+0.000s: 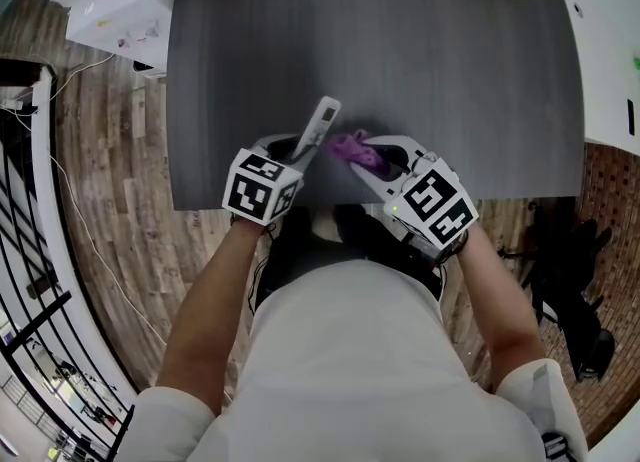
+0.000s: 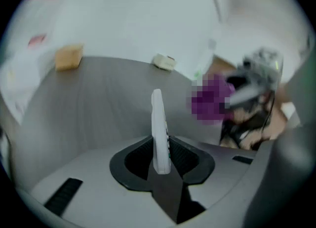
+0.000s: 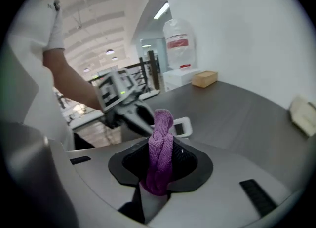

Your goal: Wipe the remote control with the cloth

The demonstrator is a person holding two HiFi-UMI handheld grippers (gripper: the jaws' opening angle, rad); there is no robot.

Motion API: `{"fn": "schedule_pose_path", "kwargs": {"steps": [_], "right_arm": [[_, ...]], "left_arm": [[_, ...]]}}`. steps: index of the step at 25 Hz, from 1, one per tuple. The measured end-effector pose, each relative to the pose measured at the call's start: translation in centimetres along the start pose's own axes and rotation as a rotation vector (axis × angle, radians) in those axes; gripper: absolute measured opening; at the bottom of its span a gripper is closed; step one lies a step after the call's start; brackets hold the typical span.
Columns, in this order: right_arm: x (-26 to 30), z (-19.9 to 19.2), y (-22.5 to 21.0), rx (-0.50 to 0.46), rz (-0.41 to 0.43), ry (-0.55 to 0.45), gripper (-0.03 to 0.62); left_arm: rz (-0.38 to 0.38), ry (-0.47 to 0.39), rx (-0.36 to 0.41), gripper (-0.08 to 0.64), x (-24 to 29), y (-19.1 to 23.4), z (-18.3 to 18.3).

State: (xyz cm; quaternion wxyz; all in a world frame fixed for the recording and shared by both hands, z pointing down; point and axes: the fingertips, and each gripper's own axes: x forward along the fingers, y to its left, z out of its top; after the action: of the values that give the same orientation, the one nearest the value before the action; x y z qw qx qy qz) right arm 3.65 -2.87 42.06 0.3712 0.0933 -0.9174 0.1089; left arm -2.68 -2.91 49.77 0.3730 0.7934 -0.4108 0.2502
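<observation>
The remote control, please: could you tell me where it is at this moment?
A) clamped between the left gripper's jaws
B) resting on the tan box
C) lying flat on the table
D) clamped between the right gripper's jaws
A: the left gripper view shows the white remote control standing on edge, clamped in the left gripper, while the right gripper holds the purple cloth.

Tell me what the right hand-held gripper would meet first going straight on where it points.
Probably the remote control in the left hand-held gripper, just beyond the purple cloth that the right hand-held gripper holds; depth is unclear.
</observation>
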Motion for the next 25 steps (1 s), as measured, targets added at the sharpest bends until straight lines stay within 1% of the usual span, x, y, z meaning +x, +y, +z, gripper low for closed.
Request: {"fn": "schedule_pose_path", "kwargs": {"steps": [1, 2, 3, 4, 5, 7, 9, 10, 13, 14, 15, 18, 20, 23, 25], "right_arm": [[0.1, 0.3, -2.1, -0.020, -0.105, 0.010, 0.100], [0.5, 0.7, -3.8, -0.052, -0.202, 0.024, 0.100], [1.0, 1.1, -5.1, -0.092, -0.273, 0.037, 0.100], [1.8, 1.5, -5.7, -0.133, -0.313, 0.047, 0.100], [2.7, 1.8, -5.8, -0.170, -0.325, 0.057, 0.100], [4.5, 1.6, -5.4, -0.232, -0.313, 0.094, 0.100], [5.5, 0.8, -5.1, -0.264, -0.315, 0.129, 0.100], [5.6, 0.5, -5.1, -0.262, -0.321, 0.134, 0.100], [5.7, 0.5, -5.2, -0.240, -0.321, 0.135, 0.100], [5.7, 0.5, -5.2, -0.240, -0.317, 0.136, 0.100], [5.8, 0.5, -5.2, -0.243, -0.314, 0.138, 0.100], [5.7, 0.4, -5.1, -0.235, -0.308, 0.136, 0.100], [5.6, 0.3, -5.2, -0.228, -0.307, 0.141, 0.100], [5.3, -0.2, -5.9, -0.227, -0.316, 0.173, 0.100], [5.0, -0.7, -6.8, -0.196, -0.322, 0.192, 0.100]], "left_arm": [[0.090, 0.044, 0.165, 0.101, 0.3, 0.1, -0.3], [0.152, 0.074, 0.289, 0.101, 0.5, 0.1, -0.6], [0.192, 0.089, 0.372, 0.101, 0.8, 0.0, -0.8], [0.218, 0.093, 0.425, 0.101, 1.0, -0.2, -0.9], [0.238, 0.093, 0.464, 0.101, 1.2, -0.4, -0.9], [0.266, 0.092, 0.521, 0.101, 1.5, -0.9, -0.9], [0.276, 0.078, 0.556, 0.101, 1.7, -1.4, -0.9], [0.280, 0.066, 0.564, 0.101, 1.7, -1.4, -1.0], [0.307, 0.054, 0.566, 0.104, 1.4, -0.5, -1.8], [0.309, 0.056, 0.560, 0.117, 1.3, -0.2, -2.3], [0.304, 0.054, 0.553, 0.137, 1.4, 0.1, -2.8], [0.260, 0.026, 0.521, 0.141, 1.7, 0.2, -3.2], [0.256, 0.013, 0.519, 0.110, 1.6, 0.3, -2.7], [0.290, -0.049, 0.593, 0.109, 0.4, -0.5, -0.7], [0.291, -0.080, 0.657, 0.107, 0.0, -1.6, 0.5]]}}
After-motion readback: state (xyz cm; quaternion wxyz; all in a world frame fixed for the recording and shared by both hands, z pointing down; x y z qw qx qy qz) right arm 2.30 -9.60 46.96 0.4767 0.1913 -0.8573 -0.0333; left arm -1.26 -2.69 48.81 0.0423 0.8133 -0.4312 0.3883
